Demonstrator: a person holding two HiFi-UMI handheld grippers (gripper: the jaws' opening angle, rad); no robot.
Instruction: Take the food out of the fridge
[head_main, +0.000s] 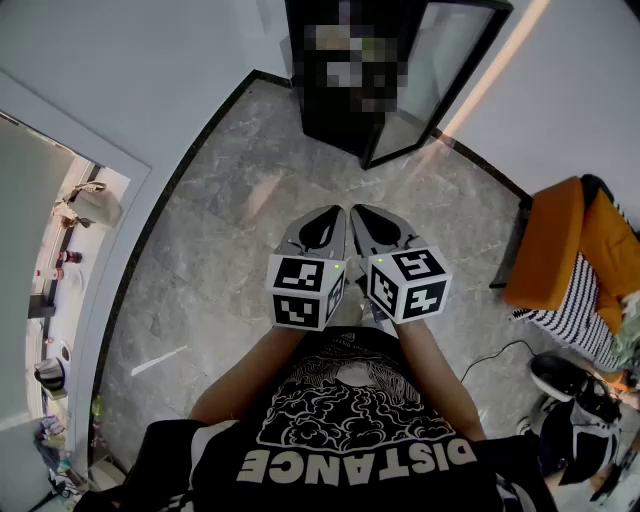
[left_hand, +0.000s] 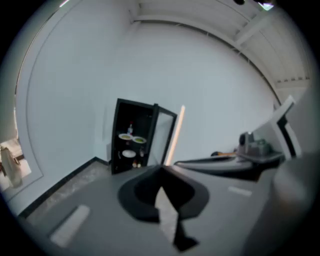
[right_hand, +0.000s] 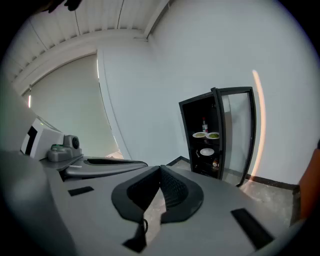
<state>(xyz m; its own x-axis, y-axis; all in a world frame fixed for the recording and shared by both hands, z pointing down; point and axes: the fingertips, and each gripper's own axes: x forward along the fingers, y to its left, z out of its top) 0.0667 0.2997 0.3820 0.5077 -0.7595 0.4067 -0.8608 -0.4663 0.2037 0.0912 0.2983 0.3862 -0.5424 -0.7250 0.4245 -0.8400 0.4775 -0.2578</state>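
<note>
Food plates (left_hand: 131, 137) sit on shelves in the open fridge (left_hand: 124, 117), well ahead. In this left gripper view your left gripper (left_hand: 161, 168) has its jaws together, empty. Right gripper view: your right gripper (right_hand: 160, 168) is likewise closed, tilted slightly down. Head view: you hold both side by side, and a mosaic hides the shelves.

Head view: the fridge (head_main: 335, 128) is cut off by the top edge, and its shelves cannot be made out there. Right gripper view: the upper plates (right_hand: 200, 135) carry something green, too small to identify; whether the white plate (right_hand: 207, 152) below holds anything cannot be told; the bottle (right_hand: 204, 125) has an unreadable label; the small items (right_hand: 215, 163) on the lowest shelf are unidentifiable. Left gripper view: blurred throughout. The orange chair (head_main: 560, 245) runs off the head view's right edge
</note>
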